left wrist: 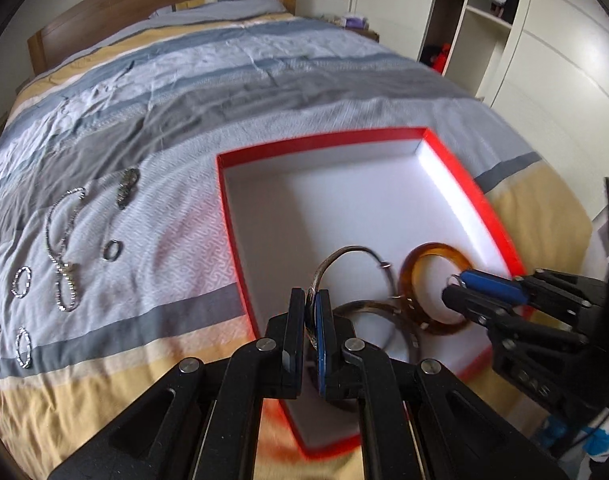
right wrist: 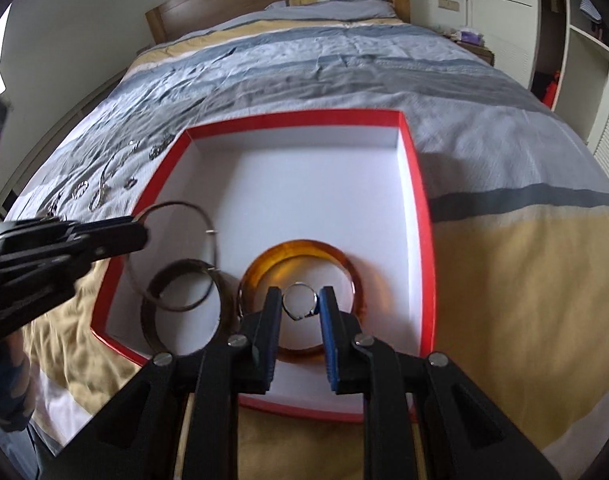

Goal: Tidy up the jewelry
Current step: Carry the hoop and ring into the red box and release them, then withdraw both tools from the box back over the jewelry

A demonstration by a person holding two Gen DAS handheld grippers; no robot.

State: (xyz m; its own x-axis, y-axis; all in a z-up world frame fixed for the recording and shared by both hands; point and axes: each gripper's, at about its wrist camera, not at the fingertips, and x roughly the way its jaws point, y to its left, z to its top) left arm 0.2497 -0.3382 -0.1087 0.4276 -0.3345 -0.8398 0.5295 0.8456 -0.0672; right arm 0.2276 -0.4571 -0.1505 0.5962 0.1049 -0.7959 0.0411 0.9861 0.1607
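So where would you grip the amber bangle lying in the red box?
Grip the amber bangle across its band at the far-right arc, coming straight down, one finger inside the hoop and one outside. It lies flat on the red box floor, and that arc is clear of the dark bangle.

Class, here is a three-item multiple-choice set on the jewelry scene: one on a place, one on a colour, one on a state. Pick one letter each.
1. Where does the amber bangle lie?
A. On the bedspread
B. Inside the red box
C. On the headboard

2. What colour is the box's inner floor?
A. White
B. Black
C. Yellow

3. What is the right gripper doing?
A. Holding a small silver ring
B. Standing wide open and empty
C. Gripping a necklace

Key: 1 B, the bangle rests on the box floor, inside the red rim. 2 A, the floor is plain white. 3 A, the ring sits pinched between its two fingers.
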